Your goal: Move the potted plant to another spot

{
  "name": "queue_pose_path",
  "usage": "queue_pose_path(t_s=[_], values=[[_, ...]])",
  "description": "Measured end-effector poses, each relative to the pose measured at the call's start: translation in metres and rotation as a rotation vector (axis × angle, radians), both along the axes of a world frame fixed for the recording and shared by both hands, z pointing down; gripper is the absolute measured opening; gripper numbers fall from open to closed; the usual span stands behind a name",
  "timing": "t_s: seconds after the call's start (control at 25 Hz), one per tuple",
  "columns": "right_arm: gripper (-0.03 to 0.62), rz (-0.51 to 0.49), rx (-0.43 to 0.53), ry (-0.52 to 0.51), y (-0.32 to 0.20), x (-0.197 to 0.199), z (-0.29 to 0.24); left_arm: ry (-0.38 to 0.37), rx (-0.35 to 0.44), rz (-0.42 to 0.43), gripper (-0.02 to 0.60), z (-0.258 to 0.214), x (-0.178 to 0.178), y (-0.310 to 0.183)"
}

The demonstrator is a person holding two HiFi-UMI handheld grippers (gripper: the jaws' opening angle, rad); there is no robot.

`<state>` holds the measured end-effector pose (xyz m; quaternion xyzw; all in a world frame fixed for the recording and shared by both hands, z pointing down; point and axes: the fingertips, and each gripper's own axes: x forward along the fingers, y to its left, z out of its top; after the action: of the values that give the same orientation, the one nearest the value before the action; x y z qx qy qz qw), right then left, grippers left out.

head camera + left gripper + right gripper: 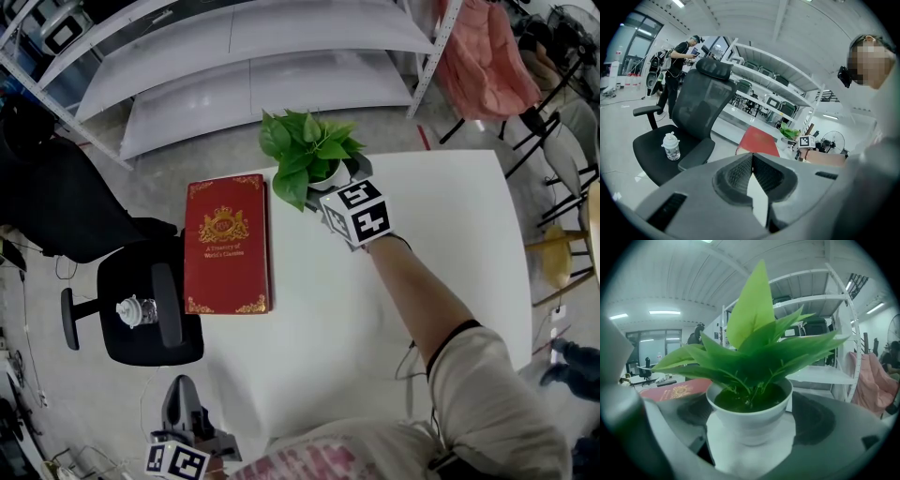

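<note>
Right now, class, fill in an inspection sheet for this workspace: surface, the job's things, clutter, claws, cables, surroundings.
Surface: white table, mostly bare.
Job's things: potted plant, upright in a white pot near the table's far edge, beside the red book.
Clutter: the red book lies flat, closed, along the table's left edge.
Claws: right claw has its jaws apart on either side of the pot; contact cannot be told. Left claw has its jaws together and empty, held low off the table.
Cables: thin cable on the floor left of the chair.
Surroundings: black office chair with a small bottle on its seat; shelving; pink cloth hanging.
</note>
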<state>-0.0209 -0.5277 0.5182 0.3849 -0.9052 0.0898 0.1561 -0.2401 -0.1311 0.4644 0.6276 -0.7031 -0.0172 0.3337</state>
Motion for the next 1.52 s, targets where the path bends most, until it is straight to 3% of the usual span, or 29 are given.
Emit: queue_pose_path(t_s=[0.32,1.08,1.52], values=[[0.526,-0.032,-0.051,-0.011,-0.001,-0.005,0.007,0.0,-0.009,-0.005,0.003,0.0,0.003,0.004],[0.508,-0.026,-0.04,0.054,0.02,0.002,0.008,0.01,0.006,0.01,0.003,0.0,0.007,0.001],[0.505,0.039,-0.116,-0.022,0.058,0.023,0.007,0.031,0.044,0.049,0.003,-0.005,0.015,-0.007]])
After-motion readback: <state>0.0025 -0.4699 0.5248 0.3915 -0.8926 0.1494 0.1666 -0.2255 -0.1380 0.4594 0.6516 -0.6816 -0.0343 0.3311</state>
